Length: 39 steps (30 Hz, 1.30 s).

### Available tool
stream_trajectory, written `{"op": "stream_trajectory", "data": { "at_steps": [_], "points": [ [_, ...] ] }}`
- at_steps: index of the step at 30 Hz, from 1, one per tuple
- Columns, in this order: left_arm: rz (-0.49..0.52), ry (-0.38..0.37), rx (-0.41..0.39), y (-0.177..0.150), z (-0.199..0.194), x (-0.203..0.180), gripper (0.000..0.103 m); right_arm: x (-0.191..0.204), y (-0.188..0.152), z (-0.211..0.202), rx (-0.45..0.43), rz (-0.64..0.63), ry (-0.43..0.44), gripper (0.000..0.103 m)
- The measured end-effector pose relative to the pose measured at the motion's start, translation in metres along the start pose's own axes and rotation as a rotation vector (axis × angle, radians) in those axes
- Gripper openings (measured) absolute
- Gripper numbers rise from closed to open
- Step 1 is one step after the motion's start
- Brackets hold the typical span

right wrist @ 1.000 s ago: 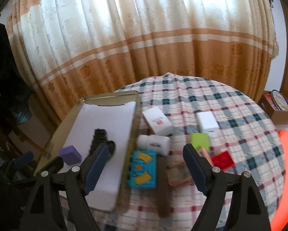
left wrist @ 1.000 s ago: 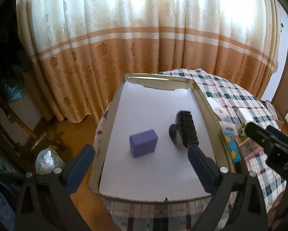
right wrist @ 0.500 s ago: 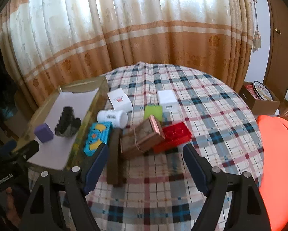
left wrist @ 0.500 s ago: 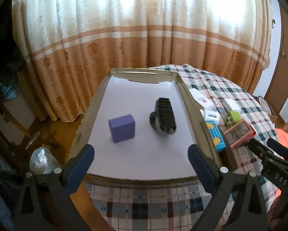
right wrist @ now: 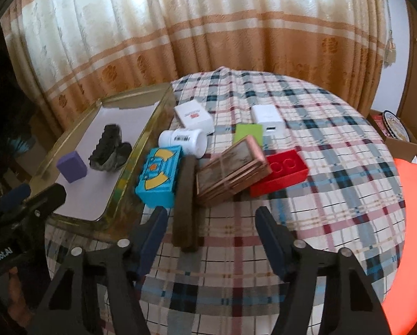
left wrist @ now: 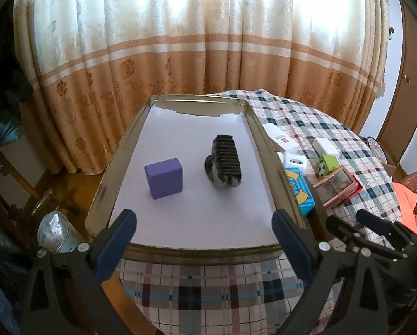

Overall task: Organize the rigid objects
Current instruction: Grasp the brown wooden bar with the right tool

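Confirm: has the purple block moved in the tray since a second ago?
No. The block sits in the same spot on the tray, left of the black clip, same gap; only the camera shifted.

A home, likely a living or dining room. Long cream and orange flowered curtains [right wrist: 208, 28] hang over a bright window behind a round table [right wrist: 320, 195] spread with a plaid cloth. A wooden door [left wrist: 406, 106] stands at the right, a wooden chair [left wrist: 16, 178] at the left, and a cardboard box [right wrist: 398, 139] sits beyond the table's far right edge.
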<state>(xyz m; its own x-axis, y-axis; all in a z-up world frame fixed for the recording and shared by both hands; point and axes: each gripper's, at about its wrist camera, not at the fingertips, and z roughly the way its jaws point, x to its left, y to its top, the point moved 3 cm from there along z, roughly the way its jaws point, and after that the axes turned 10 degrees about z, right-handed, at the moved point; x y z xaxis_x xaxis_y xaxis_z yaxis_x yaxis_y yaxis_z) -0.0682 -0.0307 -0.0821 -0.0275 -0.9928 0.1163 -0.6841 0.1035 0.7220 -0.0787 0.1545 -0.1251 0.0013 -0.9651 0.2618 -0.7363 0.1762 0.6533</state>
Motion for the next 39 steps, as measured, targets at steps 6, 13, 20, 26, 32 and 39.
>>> {"op": "stream_trajectory", "data": {
  "at_steps": [6, 13, 20, 26, 32, 39],
  "points": [
    [-0.001, 0.001, 0.004, -0.001, 0.000, -0.001, 0.099, 0.004, -0.004, 0.014, 0.050, -0.003, -0.009, 0.067],
    [0.000, -0.004, 0.009, -0.001, 0.000, -0.002, 0.099, 0.014, 0.000, 0.034, 0.118, -0.035, -0.052, 0.065],
    [0.000, -0.007, 0.015, -0.002, 0.001, -0.004, 0.099, 0.019, 0.007, 0.043, 0.118, -0.070, -0.073, 0.043],
    [0.006, -0.012, 0.016, -0.002, 0.002, -0.007, 0.099, 0.009, 0.008, 0.037, 0.145, -0.062, -0.015, 0.019],
    [0.019, -0.024, 0.020, 0.000, 0.005, -0.017, 0.099, -0.005, -0.003, 0.018, 0.150, -0.028, 0.072, 0.017],
    [0.062, -0.052, 0.006, 0.007, 0.006, -0.037, 0.099, -0.022, -0.010, -0.012, 0.107, -0.015, 0.121, 0.017]
  ]
}}
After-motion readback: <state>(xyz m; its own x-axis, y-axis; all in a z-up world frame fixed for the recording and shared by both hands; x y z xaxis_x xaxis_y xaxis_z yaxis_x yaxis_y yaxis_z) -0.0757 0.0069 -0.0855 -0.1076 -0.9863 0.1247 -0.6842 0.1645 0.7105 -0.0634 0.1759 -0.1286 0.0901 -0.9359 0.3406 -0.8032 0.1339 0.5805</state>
